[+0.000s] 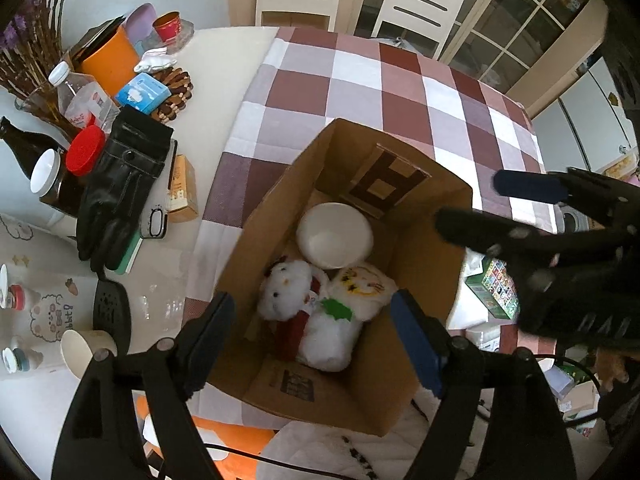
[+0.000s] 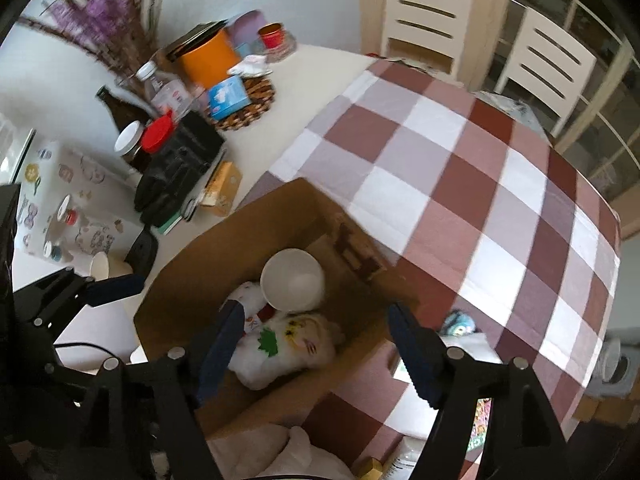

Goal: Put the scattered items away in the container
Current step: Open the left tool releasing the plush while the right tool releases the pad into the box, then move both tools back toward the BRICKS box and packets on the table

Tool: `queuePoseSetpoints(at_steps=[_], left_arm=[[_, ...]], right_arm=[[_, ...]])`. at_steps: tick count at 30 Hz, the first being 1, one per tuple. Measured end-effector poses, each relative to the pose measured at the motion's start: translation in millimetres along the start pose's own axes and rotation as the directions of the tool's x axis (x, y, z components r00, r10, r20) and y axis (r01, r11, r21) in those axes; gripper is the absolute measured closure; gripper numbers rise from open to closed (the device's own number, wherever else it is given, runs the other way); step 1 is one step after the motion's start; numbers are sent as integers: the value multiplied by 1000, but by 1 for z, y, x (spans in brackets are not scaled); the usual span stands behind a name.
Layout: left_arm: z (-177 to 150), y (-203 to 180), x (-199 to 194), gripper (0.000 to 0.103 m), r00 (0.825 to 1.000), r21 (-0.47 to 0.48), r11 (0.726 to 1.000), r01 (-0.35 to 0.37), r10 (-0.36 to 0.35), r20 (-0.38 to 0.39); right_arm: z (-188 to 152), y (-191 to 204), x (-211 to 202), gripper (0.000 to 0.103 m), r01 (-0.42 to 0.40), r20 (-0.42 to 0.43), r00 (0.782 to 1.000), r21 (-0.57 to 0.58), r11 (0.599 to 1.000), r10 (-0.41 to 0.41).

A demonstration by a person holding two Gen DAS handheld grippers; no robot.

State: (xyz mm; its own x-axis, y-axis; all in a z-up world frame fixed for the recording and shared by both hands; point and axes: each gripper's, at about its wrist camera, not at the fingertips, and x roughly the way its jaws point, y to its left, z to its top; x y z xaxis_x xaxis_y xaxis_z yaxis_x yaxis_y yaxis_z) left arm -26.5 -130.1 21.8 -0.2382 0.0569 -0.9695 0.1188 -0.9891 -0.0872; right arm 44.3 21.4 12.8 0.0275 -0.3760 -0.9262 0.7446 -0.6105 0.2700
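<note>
Two hand-held grippers hang over the box (image 1: 352,264), both pointing steeply down into it, and both with jaws spread and nothing between the pads. The left hand-held gripper (image 1: 312,336) sits right above the plush toy (image 1: 320,312), which lies on the box floor at the near end, touching the white bowl (image 1: 334,236) just beyond it. The right hand-held gripper (image 2: 316,348) straddles the box's right wall, one finger over the plush and the other outside above the checked cloth (image 2: 480,184). So those items are in, and what is left looks to lie outside the box. On the right, tucked just beside the box wall, a small blue-and-white toy (image 2: 460,322) peeks out on the cloth; it is partly hidden, so its long axis is hard to call. It lies just right of the right gripper's outer finger, with the left gripper on the far side of the box from it. My read: the right hand is the nearer one, a short shift right and down. The clutter on the counter (image 1: 224,56) at far left sits well apart, on the left hand's side.
</note>
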Motion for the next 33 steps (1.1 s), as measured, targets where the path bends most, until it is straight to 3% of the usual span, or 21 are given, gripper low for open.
queuePoseSetpoints(at_steps=[13, 33], left_arm=[[-7, -17, -5, 21, 1000, 42, 999, -8, 8, 8], [-27, -82, -10, 21, 1000, 175, 985, 8, -8, 0]], right_arm=[[-27, -29, -11, 26, 52, 15, 998, 131, 990, -54], [-93, -65, -36, 26, 77, 47, 994, 281, 957, -94]])
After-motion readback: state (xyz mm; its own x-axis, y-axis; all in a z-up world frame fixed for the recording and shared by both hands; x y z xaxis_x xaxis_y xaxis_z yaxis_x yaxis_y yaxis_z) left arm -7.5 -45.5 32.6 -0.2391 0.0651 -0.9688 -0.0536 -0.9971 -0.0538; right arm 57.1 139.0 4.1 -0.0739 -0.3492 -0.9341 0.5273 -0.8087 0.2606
